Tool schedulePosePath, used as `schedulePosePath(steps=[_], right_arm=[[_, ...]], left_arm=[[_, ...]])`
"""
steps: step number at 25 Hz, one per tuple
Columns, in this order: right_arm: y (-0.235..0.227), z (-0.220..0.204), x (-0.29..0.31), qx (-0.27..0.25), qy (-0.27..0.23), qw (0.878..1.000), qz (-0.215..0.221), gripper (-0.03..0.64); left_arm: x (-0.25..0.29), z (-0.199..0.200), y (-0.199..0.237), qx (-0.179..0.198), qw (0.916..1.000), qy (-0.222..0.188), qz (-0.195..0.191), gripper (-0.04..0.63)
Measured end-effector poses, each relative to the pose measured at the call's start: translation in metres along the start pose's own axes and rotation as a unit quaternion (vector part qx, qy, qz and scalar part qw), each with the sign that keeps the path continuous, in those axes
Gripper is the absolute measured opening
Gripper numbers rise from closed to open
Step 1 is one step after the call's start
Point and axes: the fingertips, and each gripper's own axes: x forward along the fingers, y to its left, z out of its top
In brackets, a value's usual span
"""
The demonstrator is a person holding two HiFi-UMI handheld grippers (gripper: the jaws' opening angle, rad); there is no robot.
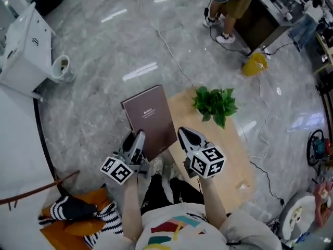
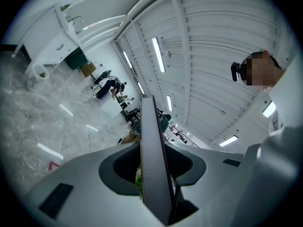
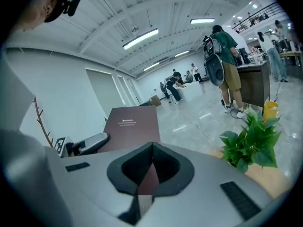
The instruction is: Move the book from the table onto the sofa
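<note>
Grey polished stone floor fills the room under a white ribbed ceiling with strip lights, which only the gripper views show.

Nearest in the head view is the left gripper [image 1: 139, 138], clamped on the near edge of the brown book [image 1: 151, 117]. Its own view shows the book edge-on, a thin slab standing upright between jaws part-way apart, both pressing its faces. The right gripper [image 1: 183, 135] pinches the book's near right corner. Its own view shows the jaws almost together, with a sliver of brown cover between them and the whole cover face with small pale lettering beyond.

The book hangs in the air between the two grippers. From above it overlaps the left edge of the light wooden table [image 1: 237, 160] and the floor beside it.

At lower left lies an orange cushion [image 1: 83, 227] with a black-and-white striped cloth [image 1: 106, 215]. A green potted plant [image 1: 214, 104] stands on the table's far end. Farther off are a yellow object [image 1: 255, 64] on the floor, a standing person [image 1: 231, 7], and a white cabinet [image 1: 23, 51] at left.
</note>
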Motion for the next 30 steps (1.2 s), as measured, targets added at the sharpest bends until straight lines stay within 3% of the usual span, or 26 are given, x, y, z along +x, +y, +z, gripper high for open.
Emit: schedulePosePath(steps=[2,5,8,12,18,23,27,30], right_arm=[[0.014,0.030,-0.001,-0.007,-0.025,1.000,0.015,0.014],[0.038,0.049,-0.004,-0.035,-0.035,0.998,0.034,0.014],[0.052,0.040,-0.015,-0.015,-0.036,0.998,0.042,0.014],[0.065,0.030,-0.014,-0.022,-0.024,0.998,0.060,0.014],[0.075,0.017,-0.009,-0.010,-0.011,0.998,0.066,0.014],[0.085,0.019,0.006,-0.009,-0.008,0.997,0.079,0.014],[0.108,0.020,0.021,-0.026,0.005,0.994,0.102,0.014],[0.131,0.005,0.032,-0.041,0.025,0.990,0.131,0.014]], left_arm=[[0.003,0.032,-0.017,0.033,0.9992,-0.017,-0.014,0.156],[-0.008,0.054,-0.028,0.049,0.9984,-0.014,-0.026,0.156],[-0.032,0.051,-0.030,0.044,0.9990,-0.004,-0.003,0.156],[-0.048,0.068,-0.025,0.021,0.9990,-0.038,0.007,0.156],[-0.059,0.095,-0.025,0.063,0.9972,-0.037,0.014,0.156],[-0.075,0.106,-0.025,0.042,0.9967,-0.069,0.009,0.156],[-0.094,0.121,-0.020,0.052,0.9949,-0.084,0.023,0.156],[-0.121,0.133,-0.020,0.046,0.9906,-0.126,0.027,0.156]])
